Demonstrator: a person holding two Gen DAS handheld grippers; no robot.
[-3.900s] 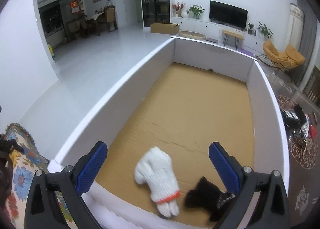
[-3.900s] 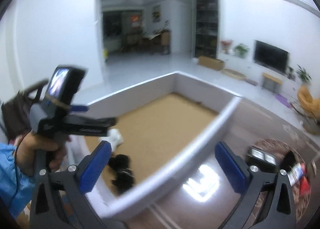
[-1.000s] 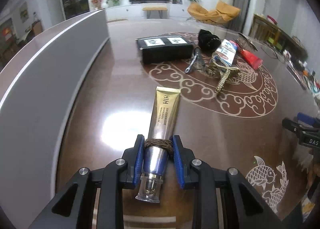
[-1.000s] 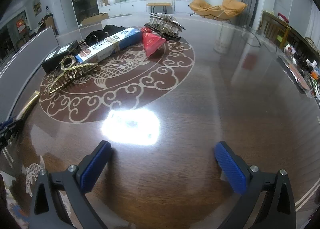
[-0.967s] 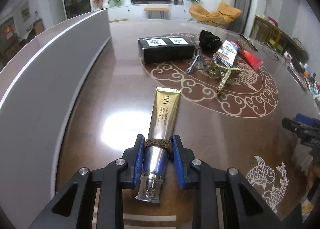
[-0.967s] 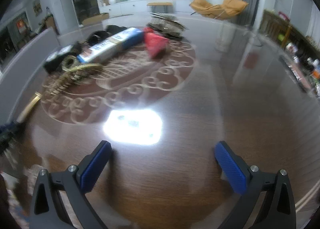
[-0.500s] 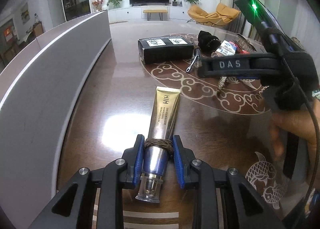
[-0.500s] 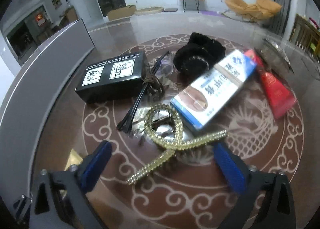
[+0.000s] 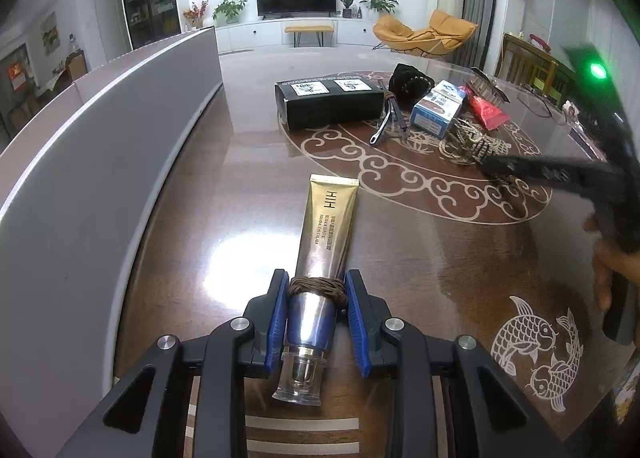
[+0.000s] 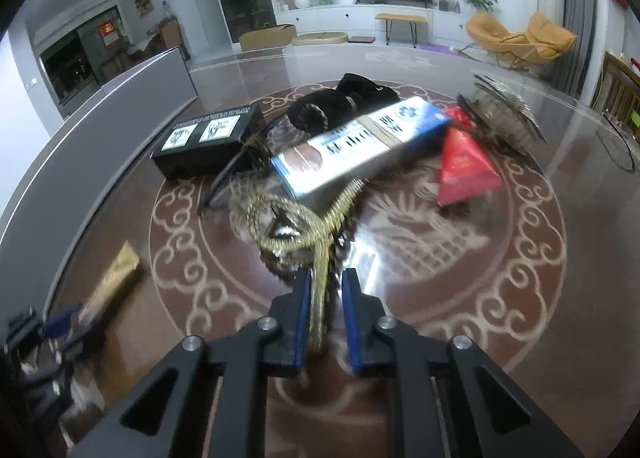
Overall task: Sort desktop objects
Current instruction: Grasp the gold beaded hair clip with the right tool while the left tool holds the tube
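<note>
In the left wrist view, low in the frame, the left claw (image 9: 316,314) is clamped on the neck end of a gold and silver cream tube (image 9: 326,242) that has a brown cord (image 9: 318,285) wound round it between the blue pads. The tube lies flat on the glossy brown tabletop (image 9: 248,194), its gold crimped end pointing up toward frame centre. Along the left runs the grey wall of a large box (image 9: 100,162). Beyond the tube, in the upper middle, sit a black box (image 9: 328,102), a blue and white carton (image 9: 438,108) and a red packet (image 9: 486,110).

In the right wrist view, the right claw (image 10: 325,310), at lower centre, is pinched narrow on one leg of a gold hair clip (image 10: 288,226). Just past the clip lies the blue and white carton (image 10: 360,146), with the red packet (image 10: 464,166) to its right, the black box (image 10: 208,138) to its left, and something black and furry (image 10: 340,102) behind. The tube's gold end (image 10: 118,270) shows blurred at lower left.
</note>
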